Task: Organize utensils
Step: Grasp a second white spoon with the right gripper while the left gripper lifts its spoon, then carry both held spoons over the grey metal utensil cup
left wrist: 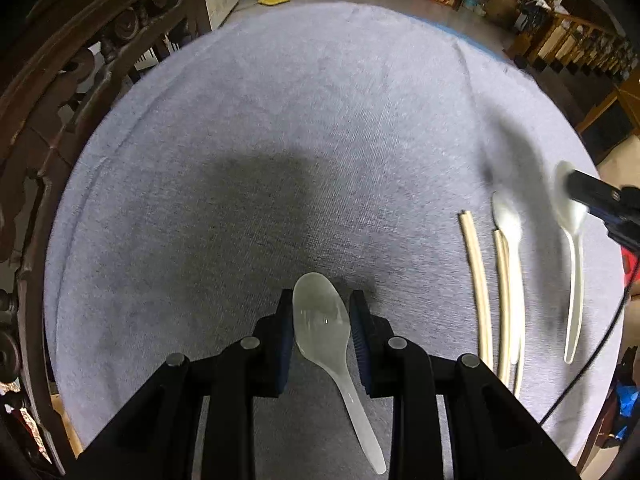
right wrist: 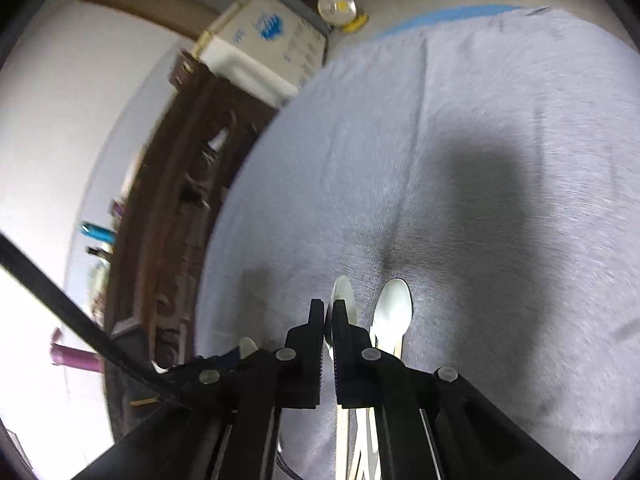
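The left gripper (left wrist: pixel 322 336) has its fingers closed against the sides of a translucent spoon (left wrist: pixel 320 320), whose handle trails back toward the near edge of the grey tablecloth (left wrist: pixel 280 140). Near the cloth's right edge lie two pale chopsticks (left wrist: pixel 478 280), a second spoon (left wrist: pixel 508 220) beside them and a white spoon (left wrist: pixel 574 264) further out. The right gripper (right wrist: pixel 329 320) has its fingers nearly pressed together around the edge of a spoon bowl (right wrist: pixel 345 292).
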